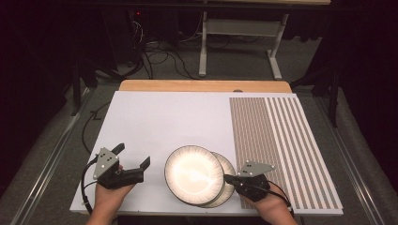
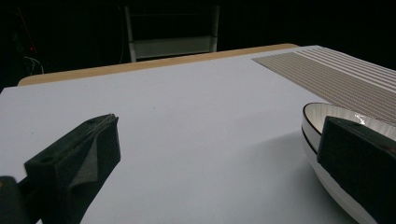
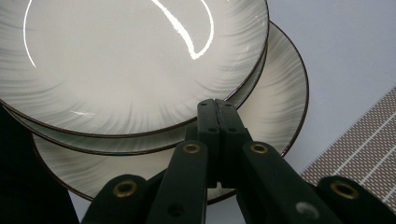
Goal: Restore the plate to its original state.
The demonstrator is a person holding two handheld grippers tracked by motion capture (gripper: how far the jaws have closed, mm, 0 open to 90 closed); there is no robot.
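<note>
High view: fixed above the near edge, facing forward and down over the whole white rectangular tabletop [image 1: 164, 122]. Left gripper view: low over the table, looking level across it toward the far edge. Right gripper view: very close, tilted down. All three share the stack of grey-streaked, dark-rimmed ceramic plates [image 1: 195, 174] [image 2: 327, 122] [image 3: 140, 60].

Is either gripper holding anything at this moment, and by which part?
Nothing is held. The left gripper is open above the bare white board. The right gripper is shut, its tips over the plates, with nothing visible between them.
</note>
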